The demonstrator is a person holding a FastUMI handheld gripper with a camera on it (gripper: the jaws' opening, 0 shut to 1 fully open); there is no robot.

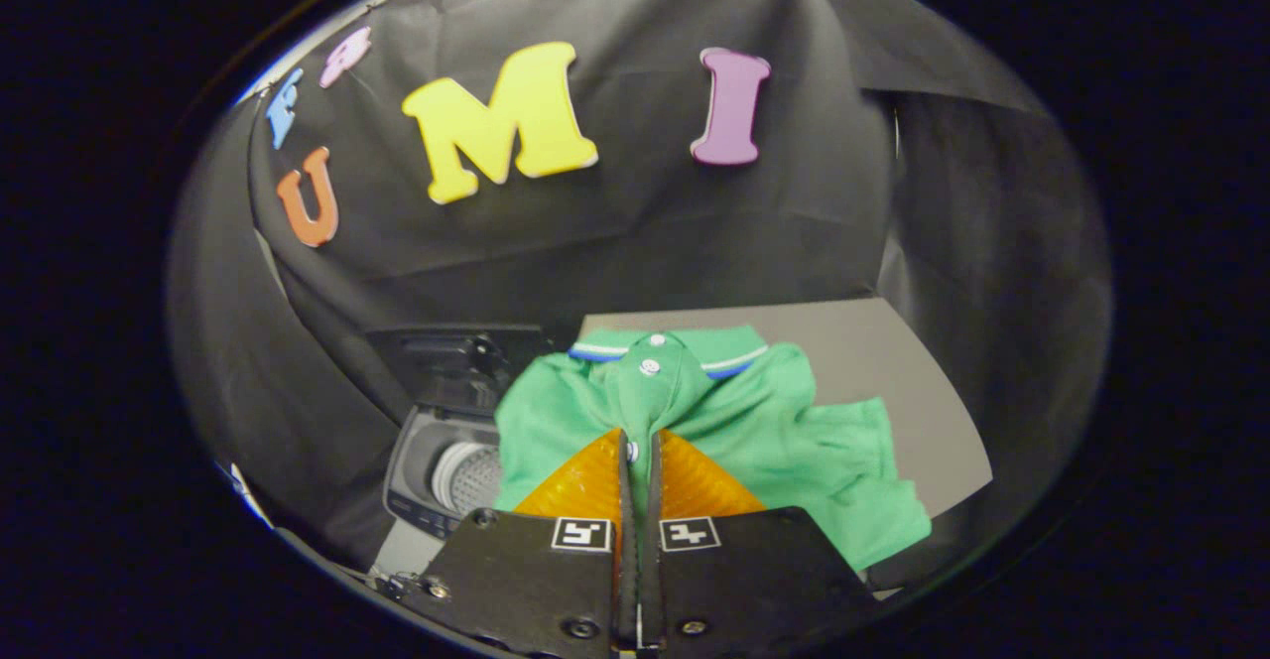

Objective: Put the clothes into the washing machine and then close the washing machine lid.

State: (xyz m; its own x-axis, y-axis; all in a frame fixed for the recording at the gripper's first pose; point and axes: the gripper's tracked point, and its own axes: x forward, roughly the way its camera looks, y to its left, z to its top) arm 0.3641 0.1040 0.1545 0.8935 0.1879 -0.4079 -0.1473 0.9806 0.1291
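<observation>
On the flat grey tabletop (893, 361), which runs out ahead of my gripper toward the booth's black cloth wall, lies most of what I can see. Off the table's left edge and lower down sits the small dark top-loading washing machine (417, 475); its black lid (456, 356) stands raised at the back, and the perforated silver drum (471, 475) shows through the open mouth.

The crumpled green polo shirt with a blue-and-white striped collar (794, 441) is bunched just ahead of my fingers, spreading from the table's left edge toward its middle, one sleeve trailing to the right near the front edge. Its left side overlaps my view of the washer's rim. I cannot tell whether the shirt rests on the table or hangs lifted off it.

My gripper (640, 451) is closed on the shirt: both fingers are pressed nearly together with a fold of the green cloth pinched between them, just below the button placket. The small white collar button (650, 367) sits straight beyond the fingertips.
</observation>
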